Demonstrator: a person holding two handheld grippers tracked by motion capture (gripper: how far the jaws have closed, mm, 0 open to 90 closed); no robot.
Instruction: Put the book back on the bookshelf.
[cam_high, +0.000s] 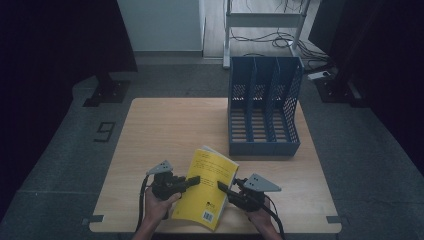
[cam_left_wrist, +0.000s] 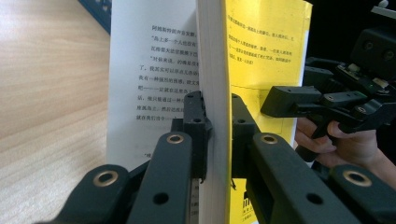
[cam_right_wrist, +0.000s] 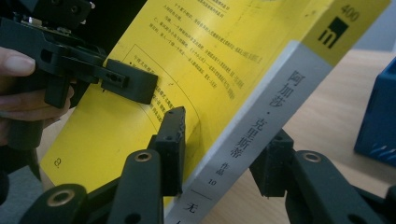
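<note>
A yellow paperback book (cam_high: 214, 169) is held tilted above the front of the wooden table (cam_high: 170, 130). My left gripper (cam_high: 194, 180) is shut on its page edge, and in the left gripper view the two pads press the block of pages (cam_left_wrist: 214, 70) from both sides, with one white printed page (cam_left_wrist: 149, 70) fanned away to the left. My right gripper (cam_high: 222, 186) straddles the book's white spine (cam_right_wrist: 261, 116). One fingertip (cam_right_wrist: 173, 135) lies against the yellow cover (cam_right_wrist: 224, 51), while the other fingertip (cam_right_wrist: 275, 161) stands a little off the far side.
A blue three-slot file holder (cam_high: 264, 146) stands upright at the back right of the table. Bare wood lies to the left and behind the book. Beyond the table are a dark floor, a white frame (cam_high: 227, 35) and cables.
</note>
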